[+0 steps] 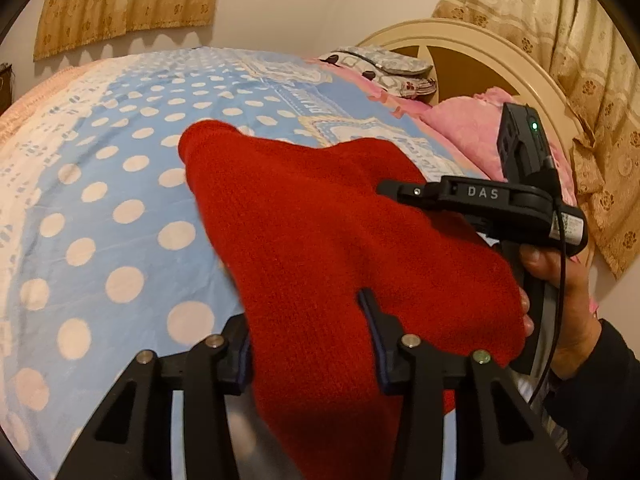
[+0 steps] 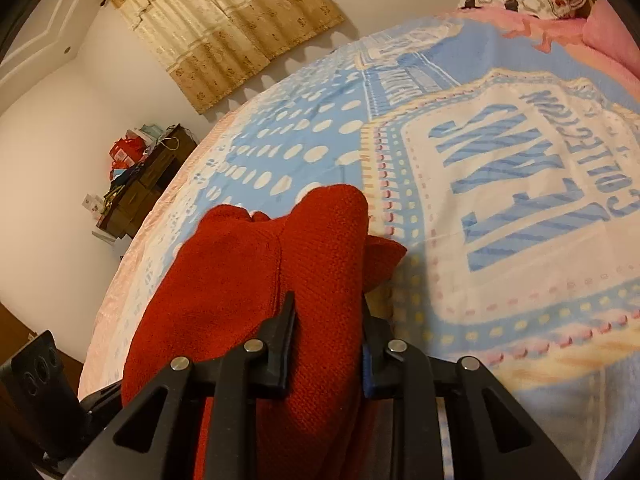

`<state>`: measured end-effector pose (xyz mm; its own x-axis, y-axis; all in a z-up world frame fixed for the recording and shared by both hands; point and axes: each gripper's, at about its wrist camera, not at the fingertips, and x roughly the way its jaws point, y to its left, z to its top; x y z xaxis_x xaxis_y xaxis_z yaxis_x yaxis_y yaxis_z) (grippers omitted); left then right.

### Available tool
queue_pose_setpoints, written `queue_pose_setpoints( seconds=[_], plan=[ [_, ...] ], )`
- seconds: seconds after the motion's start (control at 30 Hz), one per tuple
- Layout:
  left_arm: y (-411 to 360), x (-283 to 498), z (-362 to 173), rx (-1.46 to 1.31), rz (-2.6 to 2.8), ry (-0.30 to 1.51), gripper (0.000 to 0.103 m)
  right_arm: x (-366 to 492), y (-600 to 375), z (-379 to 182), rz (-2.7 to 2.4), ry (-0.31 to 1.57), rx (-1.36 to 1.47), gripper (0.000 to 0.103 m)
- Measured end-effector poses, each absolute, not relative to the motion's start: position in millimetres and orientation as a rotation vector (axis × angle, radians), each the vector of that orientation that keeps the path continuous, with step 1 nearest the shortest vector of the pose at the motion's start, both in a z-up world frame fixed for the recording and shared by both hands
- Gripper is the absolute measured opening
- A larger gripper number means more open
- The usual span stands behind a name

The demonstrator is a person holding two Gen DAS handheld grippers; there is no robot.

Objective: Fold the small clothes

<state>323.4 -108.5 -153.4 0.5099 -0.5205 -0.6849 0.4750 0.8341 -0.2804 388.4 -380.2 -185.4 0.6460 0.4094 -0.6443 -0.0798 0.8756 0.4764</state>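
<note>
A red knit garment (image 1: pixel 312 208) hangs bunched over a blue bedspread with white dots (image 1: pixel 120 208). My left gripper (image 1: pixel 304 320) is shut on a thick fold of its near edge, and the cloth fills the whole gap between the fingers. In the right wrist view the same red garment (image 2: pixel 232 264) drapes forward onto the bedspread (image 2: pixel 520 208). There my right gripper (image 2: pixel 327 300) is shut on another fold, its fingers pressing the knit from both sides. The garment's lower part is hidden beneath both grippers.
A person's hand (image 1: pixel 560 300) holds the right tool's black body (image 1: pixel 484 200) at the right. Pink pillows (image 1: pixel 468 132) and a patterned grey bundle (image 1: pixel 384 66) lie by the cream headboard (image 1: pixel 500 44). A cluttered dark cabinet (image 2: pixel 148 184) stands past the bed's far edge. Curtains (image 2: pixel 224 28) hang on the wall.
</note>
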Motion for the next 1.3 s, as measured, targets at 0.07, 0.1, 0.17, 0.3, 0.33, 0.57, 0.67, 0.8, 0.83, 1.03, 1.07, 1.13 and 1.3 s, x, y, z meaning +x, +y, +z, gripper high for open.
queue_pose_setpoints(
  seconds=[0.07,0.1,0.17,0.3,0.33,0.57,0.67,0.8,0.83,1.03,1.07,1.13,1.3],
  plan=[
    [-105.9,316.7,-150.1,-0.044,-0.601,0.842,0.045,377.5,-376.2,-181.5,0.300,0.816,0.433,0.025],
    [-103.6,312.0,-148.4,-0.038,-0.600,0.844,0.045,373.4,-374.2,-180.0,0.305,0.812,0.435,0.025],
    [-100.3,305.5,-146.5,-0.031,-0.595,0.853,0.045,361.5,-369.2,-178.4,0.319,0.802,0.444,0.025],
    [-88.1,290.9,-143.5,-0.032,-0.579,0.871,0.045,342.4,-355.6,-176.2,0.345,0.787,0.455,0.025],
    [-85.0,287.4,-142.8,-0.031,-0.574,0.873,0.045,337.6,-350.7,-175.0,0.354,0.783,0.456,0.025],
    [-52.5,258.5,-131.7,-0.054,-0.526,0.851,0.045,312.9,-310.2,-162.9,0.424,0.768,0.437,0.025],
    [-39.9,248.5,-127.8,-0.059,-0.503,0.838,0.044,306.4,-293.7,-159.7,0.449,0.764,0.433,0.025],
    [-17.9,234.7,-120.8,-0.072,-0.466,0.817,0.044,297.2,-269.0,-153.6,0.490,0.757,0.434,0.025],
    [-11.4,230.9,-119.3,-0.077,-0.456,0.812,0.044,295.6,-263.8,-152.6,0.498,0.756,0.433,0.025],
    [21.2,214.5,-112.3,-0.099,-0.397,0.782,0.044,290.7,-224.6,-149.2,0.555,0.757,0.427,0.025],
    [26.0,212.1,-112.0,-0.101,-0.387,0.778,0.044,290.2,-216.6,-149.4,0.566,0.759,0.425,0.025],
    [35.5,208.0,-113.0,-0.105,-0.364,0.771,0.044,289.8,-203.6,-150.4,0.584,0.764,0.424,0.025],
    [55.8,199.6,-119.1,-0.120,-0.324,0.777,0.044,288.3,-170.3,-153.2,0.625,0.780,0.416,0.025]
  ],
)
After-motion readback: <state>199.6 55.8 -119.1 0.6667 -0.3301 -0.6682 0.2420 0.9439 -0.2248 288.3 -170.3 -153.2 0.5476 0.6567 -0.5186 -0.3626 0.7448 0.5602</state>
